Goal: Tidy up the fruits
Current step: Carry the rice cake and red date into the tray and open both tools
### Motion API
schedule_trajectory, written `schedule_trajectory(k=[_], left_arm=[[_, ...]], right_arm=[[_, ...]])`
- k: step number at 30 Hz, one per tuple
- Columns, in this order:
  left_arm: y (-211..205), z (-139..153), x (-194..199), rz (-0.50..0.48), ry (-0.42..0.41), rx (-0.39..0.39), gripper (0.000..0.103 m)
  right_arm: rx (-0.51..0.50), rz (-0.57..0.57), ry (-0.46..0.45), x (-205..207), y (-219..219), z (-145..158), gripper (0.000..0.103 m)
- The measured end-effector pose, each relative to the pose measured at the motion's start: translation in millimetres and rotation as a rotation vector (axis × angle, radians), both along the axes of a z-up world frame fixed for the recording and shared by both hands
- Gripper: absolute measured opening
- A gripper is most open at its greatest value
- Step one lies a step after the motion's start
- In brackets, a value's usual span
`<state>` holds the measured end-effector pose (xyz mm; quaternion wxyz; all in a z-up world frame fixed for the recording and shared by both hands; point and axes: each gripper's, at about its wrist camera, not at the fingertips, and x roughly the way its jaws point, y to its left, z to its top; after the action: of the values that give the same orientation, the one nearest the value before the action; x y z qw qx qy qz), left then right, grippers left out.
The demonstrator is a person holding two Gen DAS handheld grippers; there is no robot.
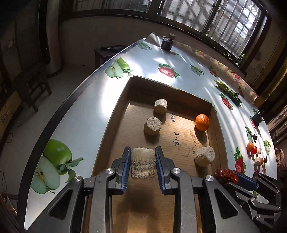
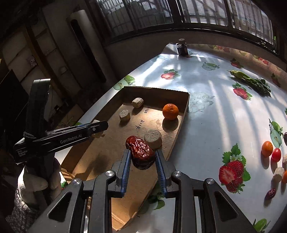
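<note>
A glossy fruit-printed desk stands under barred windows in a dim room, striped with sunlight. A shallow cardboard tray lies on it.

The left tool pinches a pale cylinder chunk above the tray floor, its axis running away from the tool. Ahead of it in the tray lie three more chunks and an orange.

The right tool pinches a wrinkled red date over the tray's near-right edge, its long axis slanting up-left out of the pads.

Loose fruits far right are small and partly cropped.
</note>
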<state>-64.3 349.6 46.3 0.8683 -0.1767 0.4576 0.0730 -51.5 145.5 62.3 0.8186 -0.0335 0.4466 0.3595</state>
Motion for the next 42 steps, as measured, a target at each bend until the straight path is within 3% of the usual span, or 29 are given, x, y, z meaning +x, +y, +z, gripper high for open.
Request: schedule_trajectory(k=[5,14,19,23,28,30,37,42], left_arm=[[10.1,-13.0,19.8,0.006,0.069,-0.023,0.026],[5.7,-21.4,37.8,-0.002,0.118,-0.01,0.028],[10.4,-11.2,30.6,0.019,0.071,-0.071,0.044],[8.6,15.5,10.9,0.063,0.014,-0.045,0.05],[-14.9,55.0,-24.9,0.132,-0.09,0.083,0.082],[-32.4,66.1,-36.4,0.142,-0.121,0.141,0.087],[-95.9,80.6,-63.0,0.082,-0.19,0.195,0.088],[-133.8,82.0,-69.0,0.018,-0.195,0.229,0.088]], right_arm=[[-0.069,0.022,0.028,13.3,41.0,-26.1,0.031],[-0.13,0.005,0.026,29.0,60.6,-43.2,0.031],[-0.11,-0.009,0.022,30.3,57.9,-39.3,0.032],[-0.045,-0.027,0.02,28.9,44.7,-24.4,0.034],[0.049,-0.077,-0.001,18.9,14.0,1.5,0.035],[0.073,-0.102,-0.019,13.3,-0.4,10.6,0.036],[0.118,-0.206,-0.061,-5.8,-57.7,27.2,0.038],[0.14,-0.272,-0.06,-12.1,-97.2,27.3,0.039]])
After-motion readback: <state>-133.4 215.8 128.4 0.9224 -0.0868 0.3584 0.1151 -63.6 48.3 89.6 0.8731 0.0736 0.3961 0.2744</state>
